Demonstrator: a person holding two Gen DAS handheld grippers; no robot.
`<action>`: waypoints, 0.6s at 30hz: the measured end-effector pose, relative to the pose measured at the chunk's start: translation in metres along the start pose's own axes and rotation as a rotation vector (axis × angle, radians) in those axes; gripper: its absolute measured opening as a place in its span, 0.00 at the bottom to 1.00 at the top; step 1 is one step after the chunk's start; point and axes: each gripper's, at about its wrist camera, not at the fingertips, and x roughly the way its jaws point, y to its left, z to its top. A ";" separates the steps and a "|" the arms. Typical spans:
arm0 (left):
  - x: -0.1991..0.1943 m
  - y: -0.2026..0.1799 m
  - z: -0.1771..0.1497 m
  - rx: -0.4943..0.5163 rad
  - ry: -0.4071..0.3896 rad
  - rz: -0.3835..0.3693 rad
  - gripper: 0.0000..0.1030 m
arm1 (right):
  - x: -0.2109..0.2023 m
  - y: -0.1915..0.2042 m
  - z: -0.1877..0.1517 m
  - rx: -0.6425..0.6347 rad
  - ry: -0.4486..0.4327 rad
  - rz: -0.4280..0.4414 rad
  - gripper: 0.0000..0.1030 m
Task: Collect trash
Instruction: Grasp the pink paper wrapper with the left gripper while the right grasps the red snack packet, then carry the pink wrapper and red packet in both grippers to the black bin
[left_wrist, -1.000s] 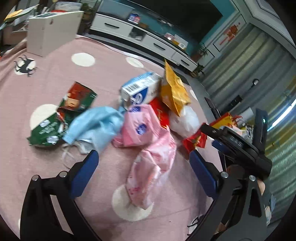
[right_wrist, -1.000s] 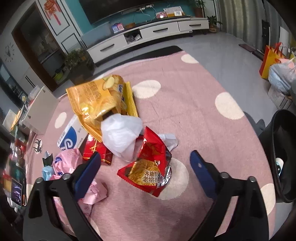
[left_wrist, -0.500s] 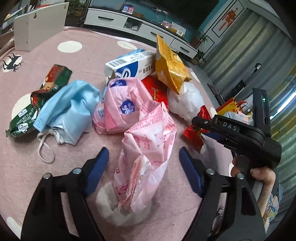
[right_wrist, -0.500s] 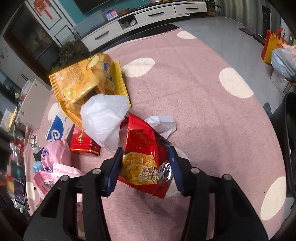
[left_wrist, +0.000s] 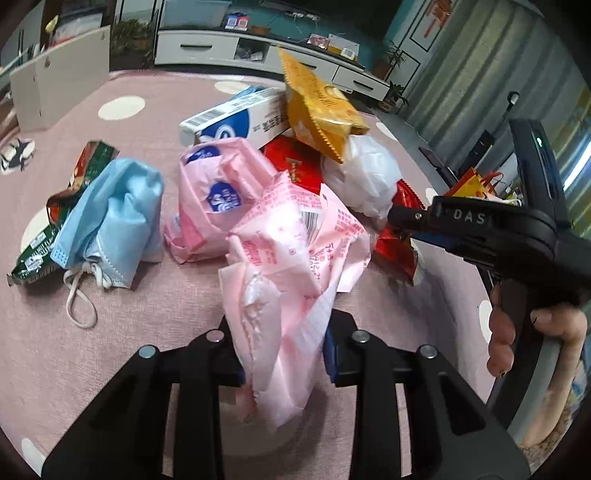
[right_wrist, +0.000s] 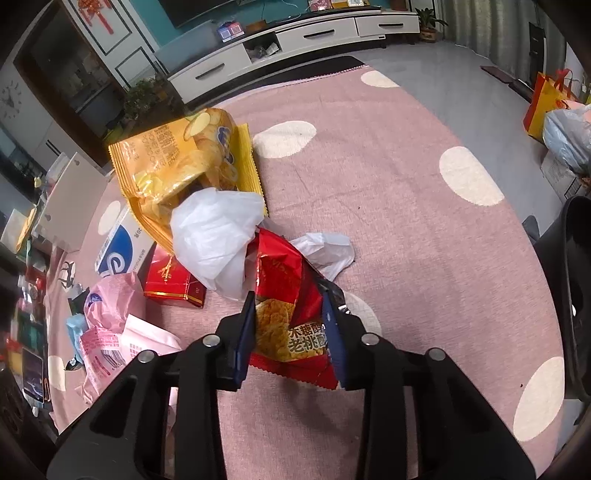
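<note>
Where both grippers stood wide a second ago, the left gripper (left_wrist: 282, 354) is closing its fingers on the pink wrapper (left_wrist: 295, 258) and the right gripper (right_wrist: 290, 339) on the red snack bag (right_wrist: 286, 310); both pieces look pinched, though neither has left the pink spotted rug (right_wrist: 369, 177). Beyond lie the yellow chip bag (right_wrist: 177, 158) and, probably, a black bin (right_wrist: 569, 280) at right.

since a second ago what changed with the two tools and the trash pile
Both tools went from wide open to closing on trash. The left tool moved in and its jaws are closing on the crumpled pink wrapper, which is pinched between them. The right tool is closing on the red snack bag, pads pressing its sides. The blue face mask, yellow chip bag and white plastic bag lie as before on the pink rug.
</note>
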 end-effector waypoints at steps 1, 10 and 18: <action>-0.001 -0.003 0.000 0.008 -0.005 0.005 0.27 | -0.001 0.000 0.000 -0.003 -0.002 0.001 0.31; -0.016 -0.012 -0.006 0.044 -0.059 0.057 0.25 | -0.017 0.002 0.001 -0.030 -0.010 0.008 0.17; -0.031 -0.031 -0.005 0.060 -0.104 0.096 0.24 | -0.035 0.002 0.001 -0.044 -0.039 0.028 0.17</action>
